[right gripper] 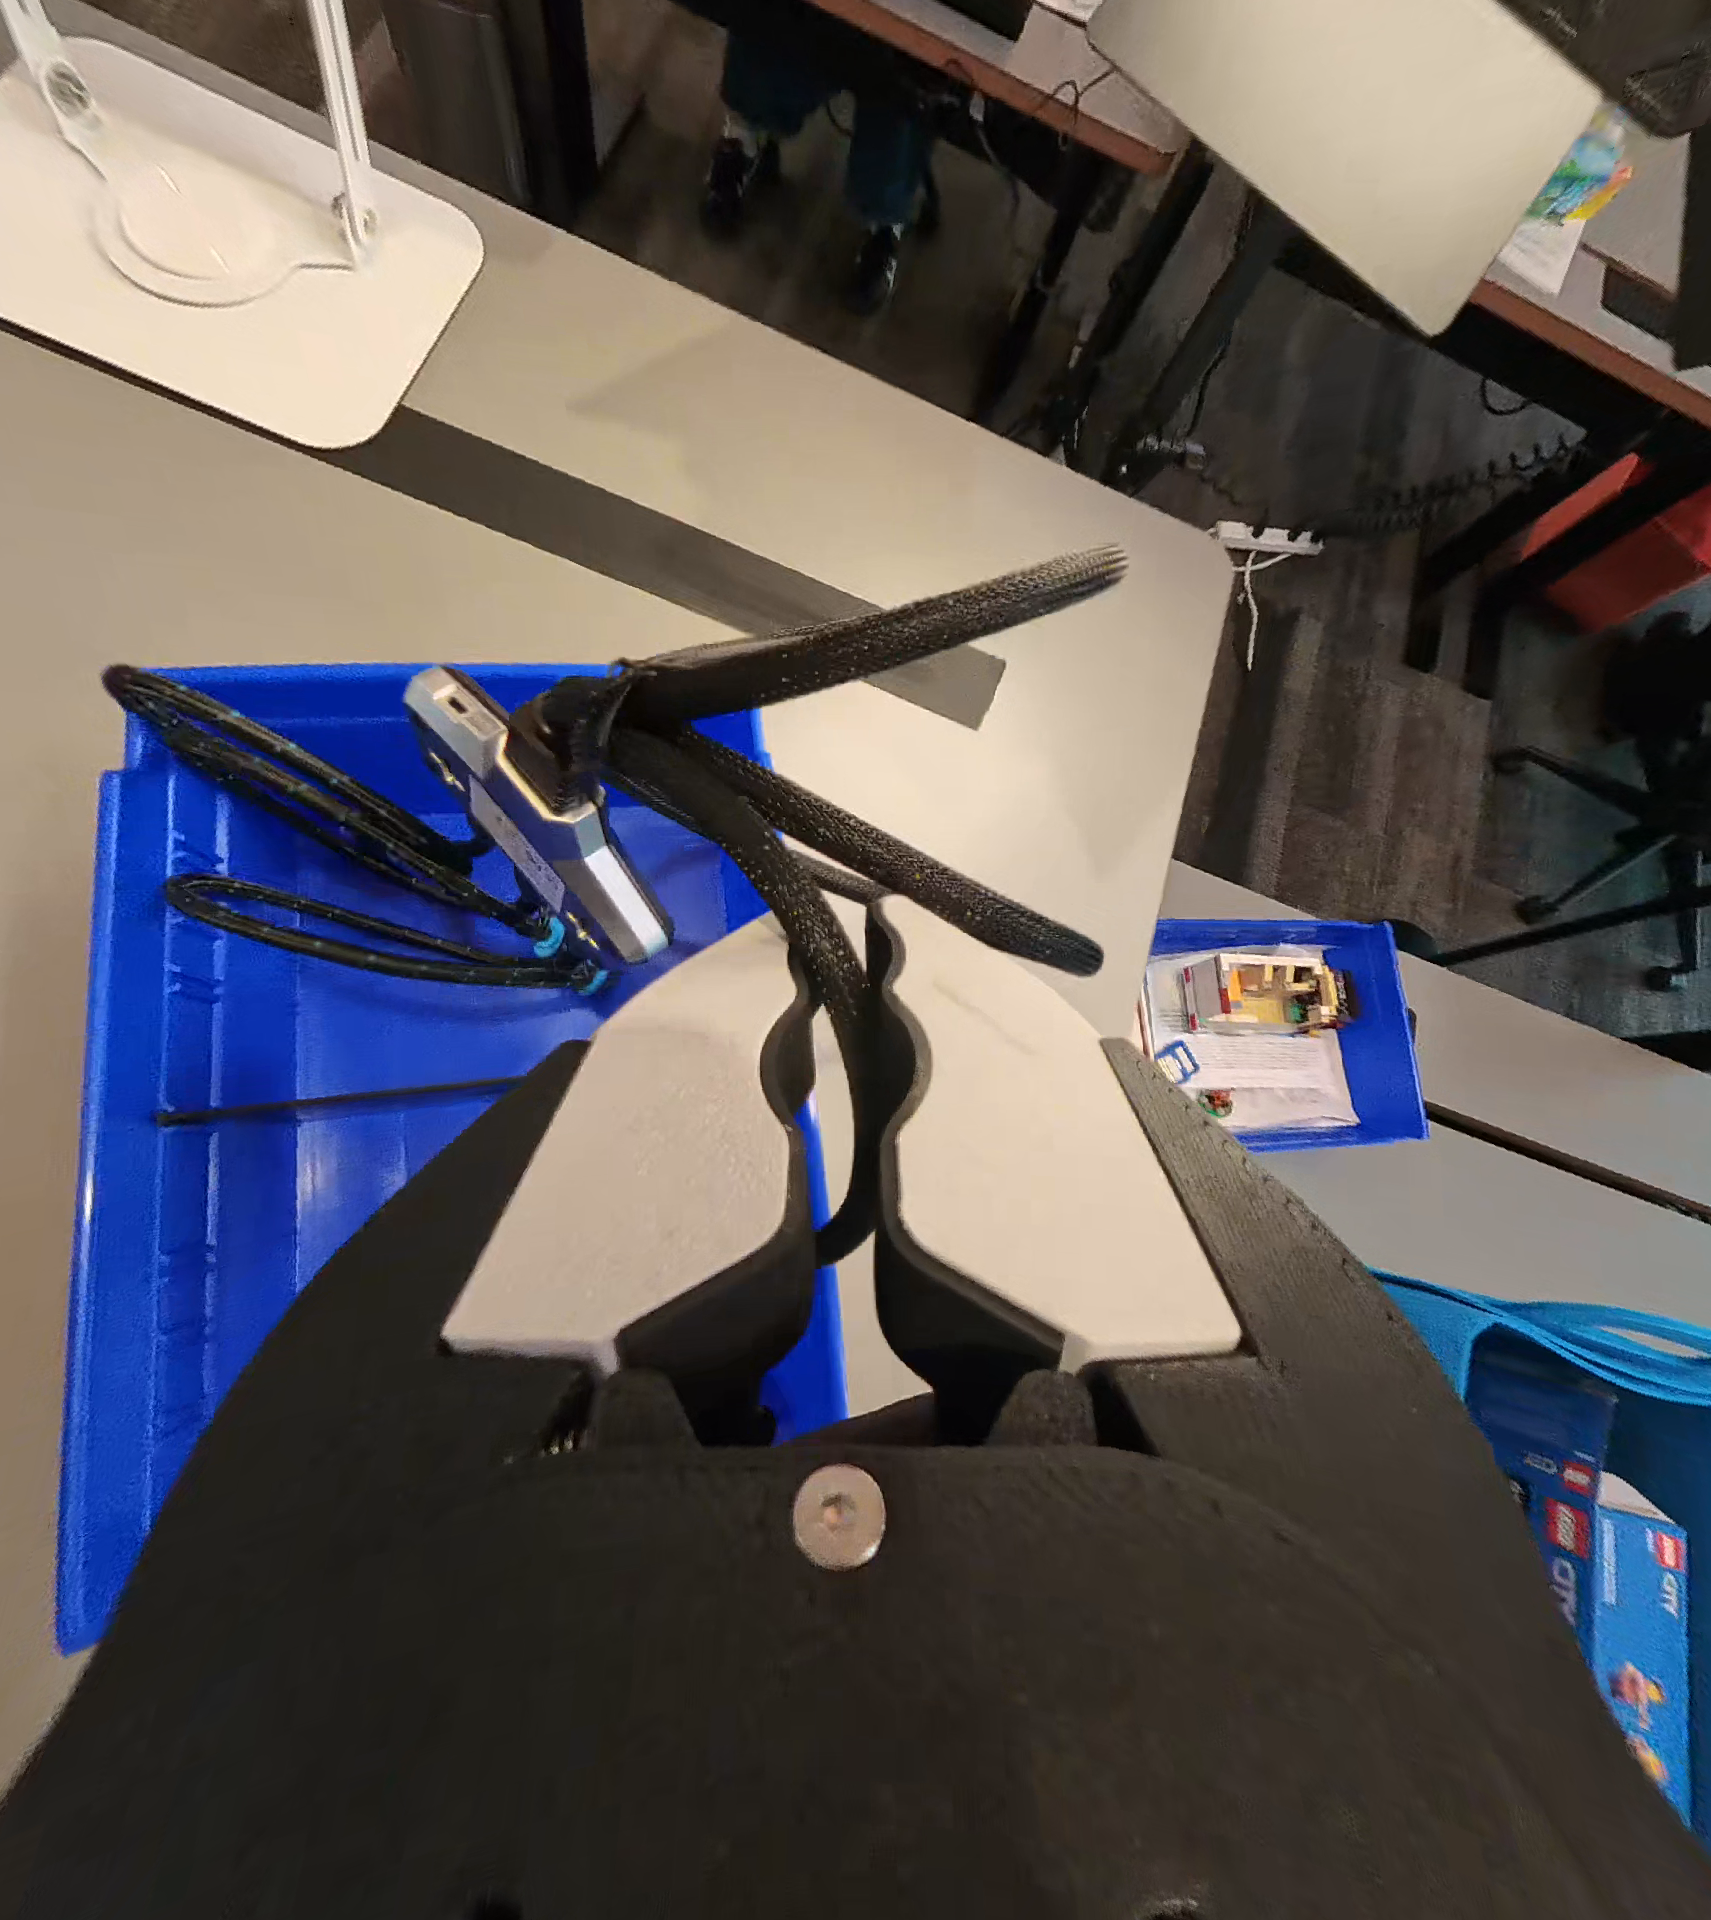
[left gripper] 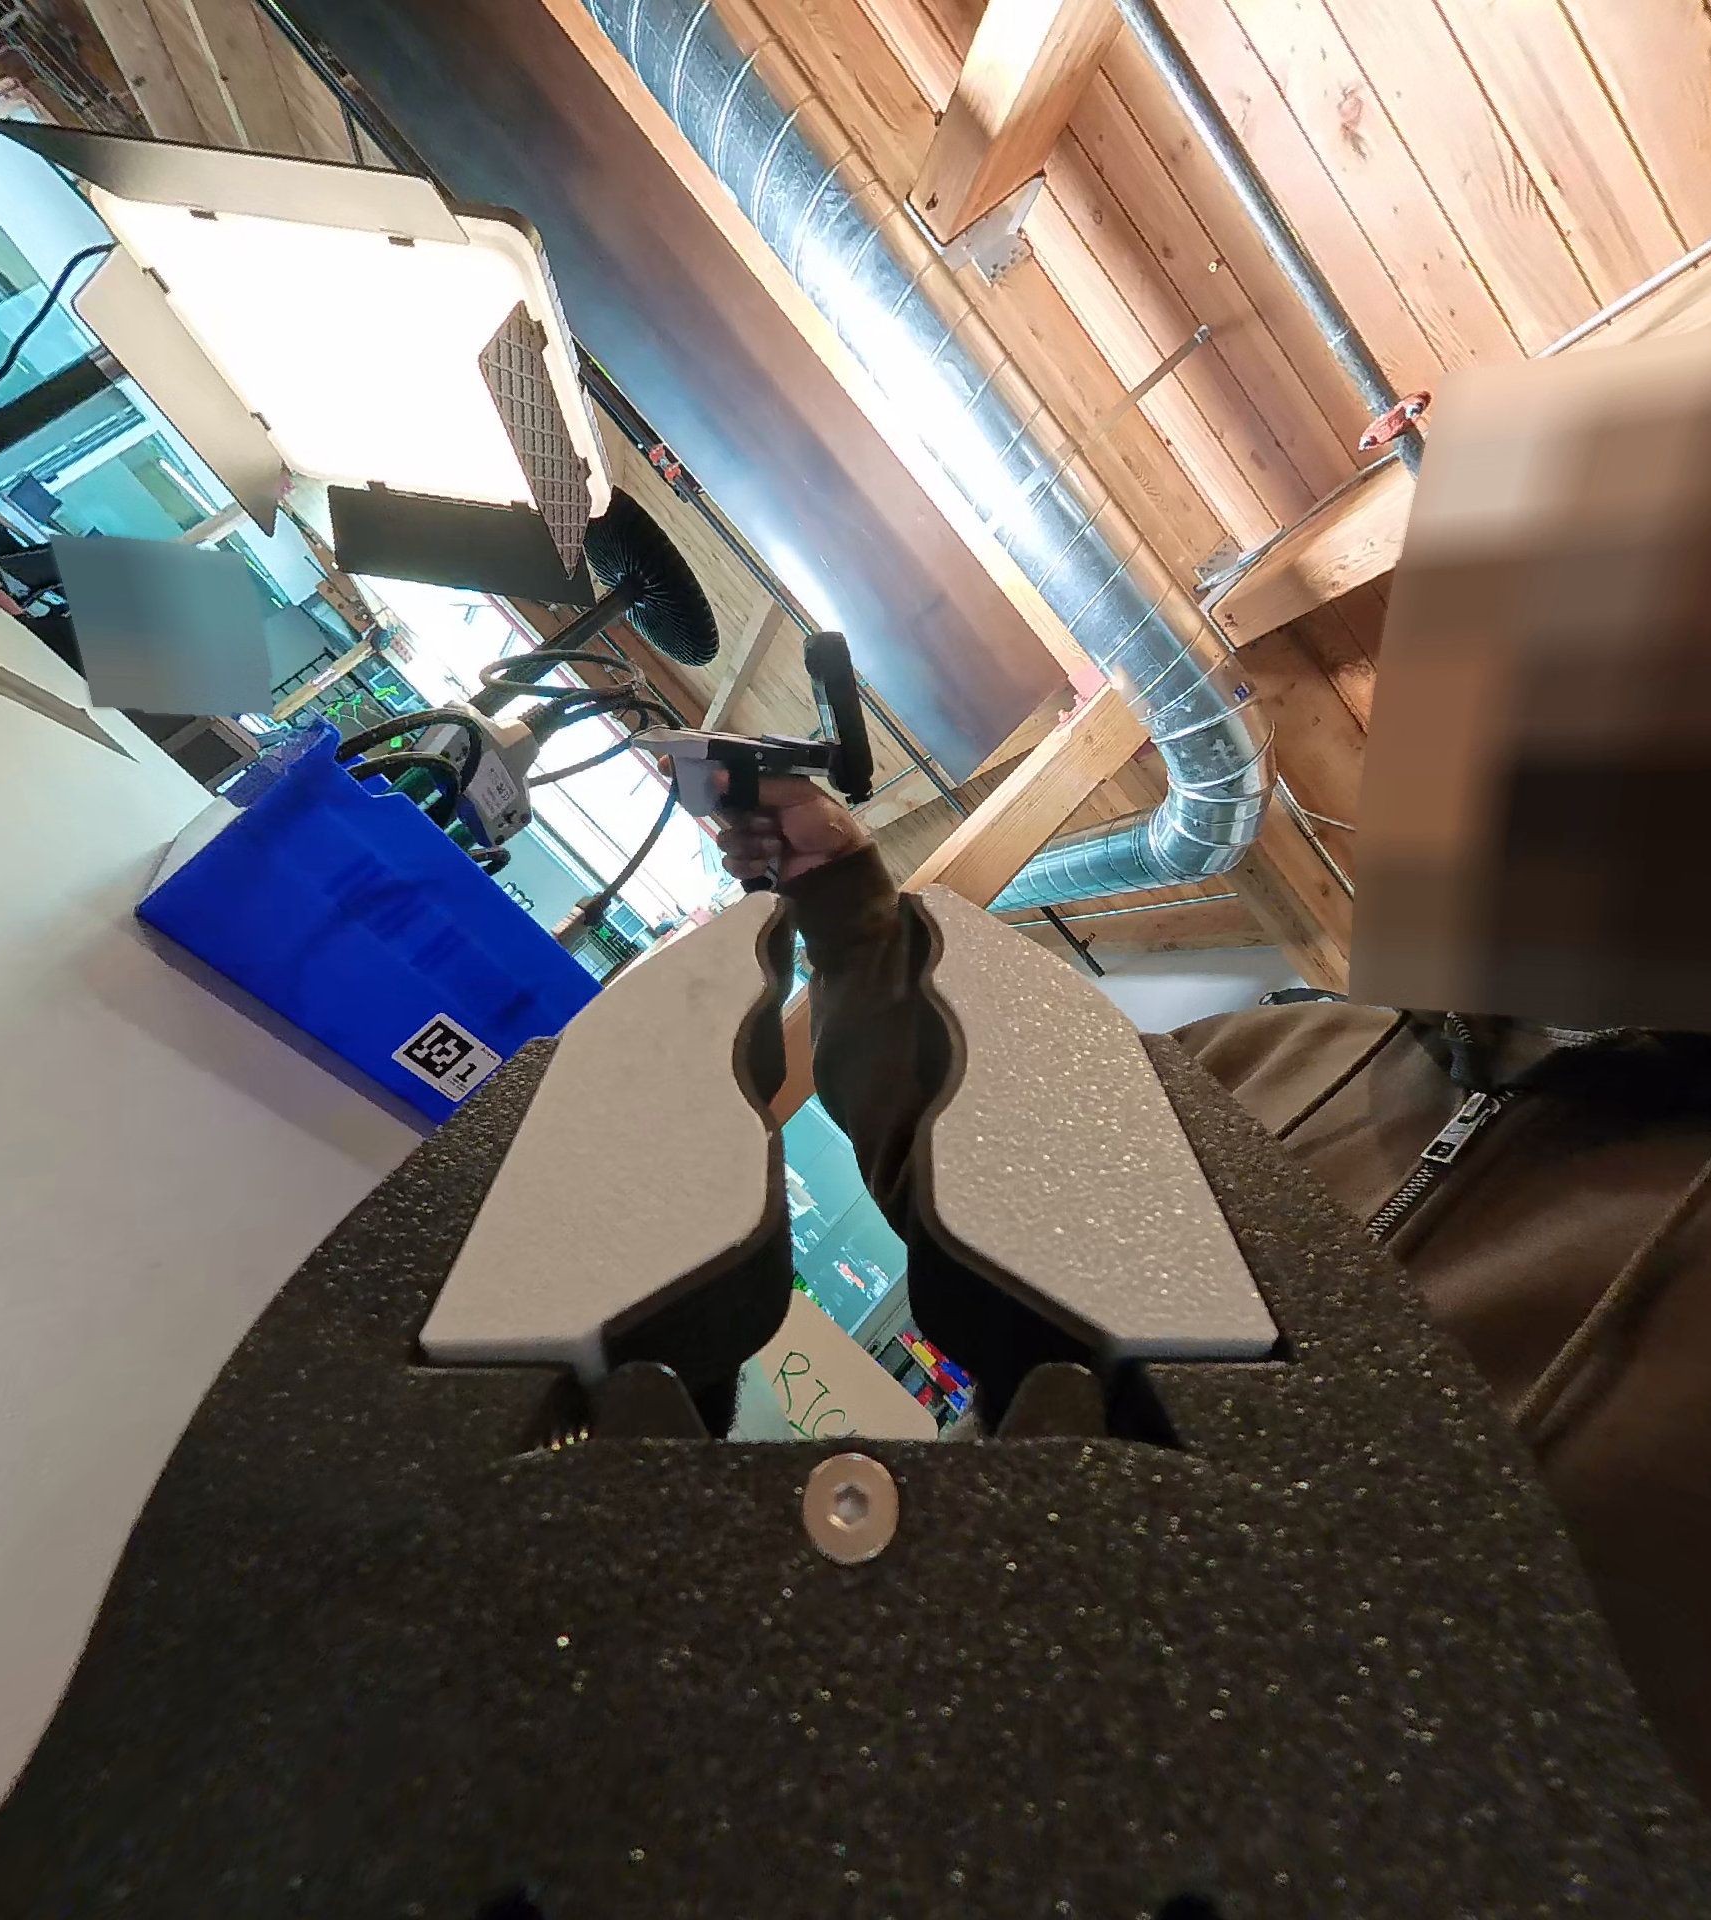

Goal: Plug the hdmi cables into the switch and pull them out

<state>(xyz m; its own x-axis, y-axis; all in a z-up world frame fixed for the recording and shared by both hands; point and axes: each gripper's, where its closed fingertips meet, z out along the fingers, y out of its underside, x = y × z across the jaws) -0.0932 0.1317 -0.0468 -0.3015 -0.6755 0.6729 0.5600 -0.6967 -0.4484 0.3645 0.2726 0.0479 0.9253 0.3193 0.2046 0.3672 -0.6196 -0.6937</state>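
Gripping a black braided cable (right gripper: 830, 987) between its 2 fingers, the right claw (right gripper: 835, 971) hangs over the large blue bin (right gripper: 207, 1195) on the grey bench (right gripper: 103, 540). That cable leads up to a silver adapter box (right gripper: 539, 821), lifted above the bin with thinner cables (right gripper: 331, 935) trailing into it. The left claw (left gripper: 846, 914) points up toward the wooden ceiling (left gripper: 1350, 156), jaws parted on nothing, the person's sleeve (left gripper: 851, 935) beyond them.
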